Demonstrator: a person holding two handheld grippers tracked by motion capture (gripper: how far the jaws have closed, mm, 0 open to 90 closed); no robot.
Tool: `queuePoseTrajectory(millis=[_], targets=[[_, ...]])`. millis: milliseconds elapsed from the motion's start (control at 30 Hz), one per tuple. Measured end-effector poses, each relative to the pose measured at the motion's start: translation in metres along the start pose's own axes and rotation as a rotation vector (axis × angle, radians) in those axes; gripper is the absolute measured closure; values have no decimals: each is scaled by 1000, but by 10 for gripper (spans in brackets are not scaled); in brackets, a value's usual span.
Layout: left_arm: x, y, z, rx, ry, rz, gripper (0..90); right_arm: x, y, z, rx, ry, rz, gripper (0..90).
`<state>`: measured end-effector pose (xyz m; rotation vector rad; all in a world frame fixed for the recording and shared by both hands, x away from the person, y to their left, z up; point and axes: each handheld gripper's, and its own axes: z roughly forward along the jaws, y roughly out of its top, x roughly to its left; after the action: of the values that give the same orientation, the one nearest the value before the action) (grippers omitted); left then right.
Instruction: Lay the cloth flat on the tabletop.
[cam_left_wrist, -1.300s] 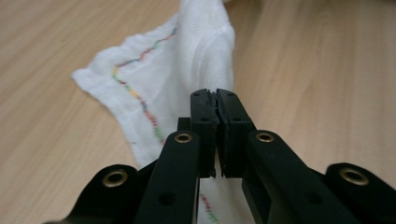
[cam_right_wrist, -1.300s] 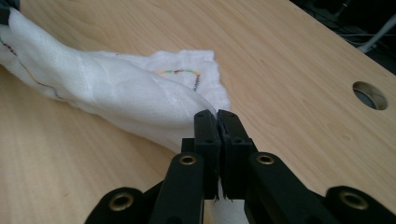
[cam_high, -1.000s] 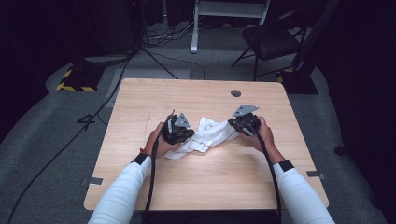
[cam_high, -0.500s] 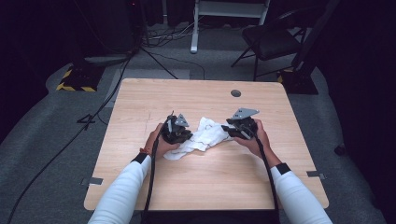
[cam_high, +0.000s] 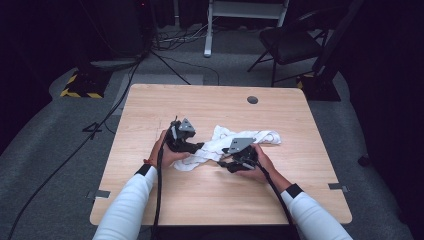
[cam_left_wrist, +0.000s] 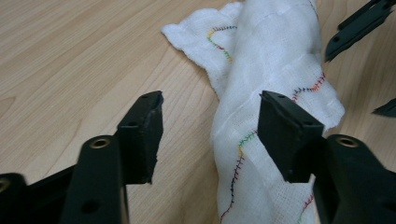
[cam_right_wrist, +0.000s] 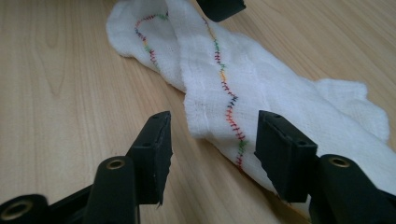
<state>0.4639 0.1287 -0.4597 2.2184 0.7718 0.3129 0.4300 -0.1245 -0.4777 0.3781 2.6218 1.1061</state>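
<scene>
A white cloth (cam_high: 220, 145) with multicoloured stitching lies bunched into a long roll across the middle of the wooden table (cam_high: 200, 107). My left gripper (cam_high: 199, 147) is at the cloth's left part, open, with the roll (cam_left_wrist: 261, 70) running ahead between its jaws and closer to the right one. My right gripper (cam_high: 222, 161) is at the near side of the cloth's middle, also open, and the stitched fold (cam_right_wrist: 224, 93) lies just ahead of its jaws. Each gripper view catches the other gripper's black jaw tips (cam_left_wrist: 357, 25) (cam_right_wrist: 219, 7) beyond the cloth.
A round cable hole (cam_high: 252, 100) sits near the table's far edge. Behind the table stand a dark chair (cam_high: 292, 42) and a white frame (cam_high: 245, 15), with cables on the grey floor (cam_high: 125, 85). Bare tabletop lies on all sides of the cloth.
My right gripper has moved left and nearer, from the cloth's right end to its middle. That right end now lies uncovered on the table. The left gripper has barely moved.
</scene>
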Motion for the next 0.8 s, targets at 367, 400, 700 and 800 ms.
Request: queuePoseTrajectory(millis=[367,400,700,800], targets=[[7,0,-1,-34,-12,-54,425,1,0,13,66,-109,-41,808],[7,0,-1,-39,-8,-55,429,0,-1,10,66,-102,-41,829],[8,4,2,-51,-28,-95,425,-5,-10,-30,23,-42,-23,855],[6,8,11,-34,-18,-84,421,-4,-12,-43,25,-30,-27,856]])
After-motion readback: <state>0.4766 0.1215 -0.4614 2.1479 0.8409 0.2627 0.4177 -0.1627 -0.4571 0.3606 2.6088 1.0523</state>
